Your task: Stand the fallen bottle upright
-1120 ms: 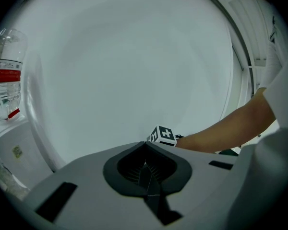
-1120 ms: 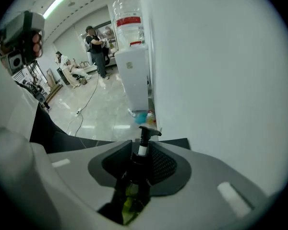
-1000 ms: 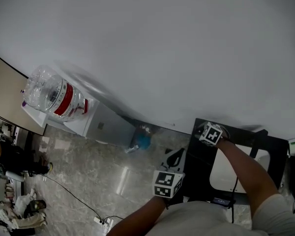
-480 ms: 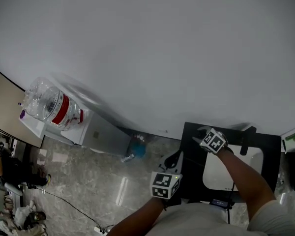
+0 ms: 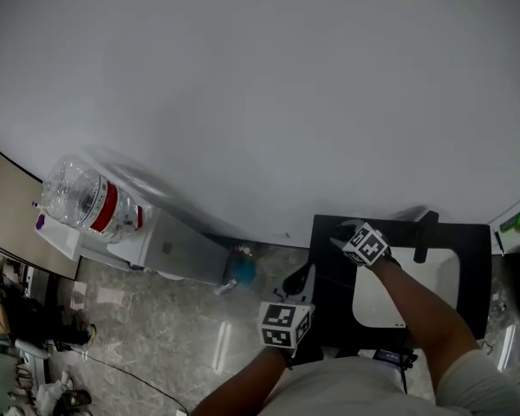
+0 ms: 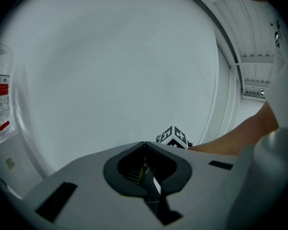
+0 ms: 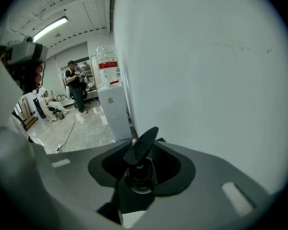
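Observation:
In the right gripper view a dark bottle [image 7: 140, 172] with a ribbed neck sits in the hollow between the grey jaws of my right gripper [image 7: 145, 150], with a black pointed part sticking up from it. The jaws are opening slightly but still hold the bottle. In the head view the right gripper [image 5: 341, 232] is over the back left of the black table [image 5: 329, 295], and the bottle is hidden there. My left gripper [image 5: 298, 281] hangs by the table's left edge. Its jaws [image 6: 144, 143] meet at the tips, with nothing held.
A white tray [image 5: 442, 277] lies on the table, and a dark upright post [image 5: 422, 235] stands at its back edge. A white wall fills the background. A water dispenser [image 5: 169, 250] carrying a large jug [image 5: 87, 206] stands at the left. A person [image 7: 77, 87] stands far off across the room.
The head view has drifted, so the table sits further left in the picture. The right gripper has moved a little further in over the table and its marker cube has turned. The left gripper has hardly shifted.

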`<state>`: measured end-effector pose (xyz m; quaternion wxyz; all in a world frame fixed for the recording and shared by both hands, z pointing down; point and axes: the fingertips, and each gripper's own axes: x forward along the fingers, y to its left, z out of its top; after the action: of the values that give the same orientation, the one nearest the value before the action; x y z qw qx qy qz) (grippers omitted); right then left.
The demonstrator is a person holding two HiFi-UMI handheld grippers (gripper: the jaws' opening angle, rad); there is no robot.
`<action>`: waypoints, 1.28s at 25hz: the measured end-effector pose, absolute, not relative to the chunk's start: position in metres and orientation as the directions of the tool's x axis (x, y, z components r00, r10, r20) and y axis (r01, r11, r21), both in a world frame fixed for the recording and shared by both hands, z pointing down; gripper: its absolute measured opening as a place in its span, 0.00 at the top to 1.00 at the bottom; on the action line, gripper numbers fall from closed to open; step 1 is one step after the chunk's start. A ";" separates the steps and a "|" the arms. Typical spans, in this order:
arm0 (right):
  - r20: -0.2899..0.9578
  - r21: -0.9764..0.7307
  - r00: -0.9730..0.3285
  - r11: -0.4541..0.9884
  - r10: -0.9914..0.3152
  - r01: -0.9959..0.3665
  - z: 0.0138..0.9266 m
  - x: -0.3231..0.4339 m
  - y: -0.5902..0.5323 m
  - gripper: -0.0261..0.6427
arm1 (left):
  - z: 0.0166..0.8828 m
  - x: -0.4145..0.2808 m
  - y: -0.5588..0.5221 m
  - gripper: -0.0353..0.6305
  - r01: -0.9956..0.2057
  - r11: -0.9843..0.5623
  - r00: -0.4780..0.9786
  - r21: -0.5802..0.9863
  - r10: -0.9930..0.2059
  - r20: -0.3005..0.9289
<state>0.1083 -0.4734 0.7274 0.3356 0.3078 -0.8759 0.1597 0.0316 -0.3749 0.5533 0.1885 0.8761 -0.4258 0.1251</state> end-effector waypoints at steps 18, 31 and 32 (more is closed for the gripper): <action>0.454 0.018 -0.583 0.662 -0.673 -0.750 0.541 0.178 -0.407 0.96 | 0.459 0.091 -0.390 0.94 -0.804 -0.575 0.594 0.151 -0.777 0.207; 0.120 -0.063 -0.617 0.614 -0.778 -0.787 0.379 0.205 -0.346 0.96 | 0.361 0.146 -0.366 0.94 -0.809 -0.575 0.583 0.120 -0.811 0.052; 0.105 -0.059 -0.618 0.616 -0.779 -0.786 0.372 0.207 -0.343 0.96 | 0.357 0.148 -0.364 0.94 -0.808 -0.576 0.584 0.123 -0.810 0.045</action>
<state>0.2070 -0.3430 0.3725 0.0342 0.4356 -0.8981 0.0497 0.1484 -0.3639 0.3570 0.0649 0.8876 -0.4559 -0.0081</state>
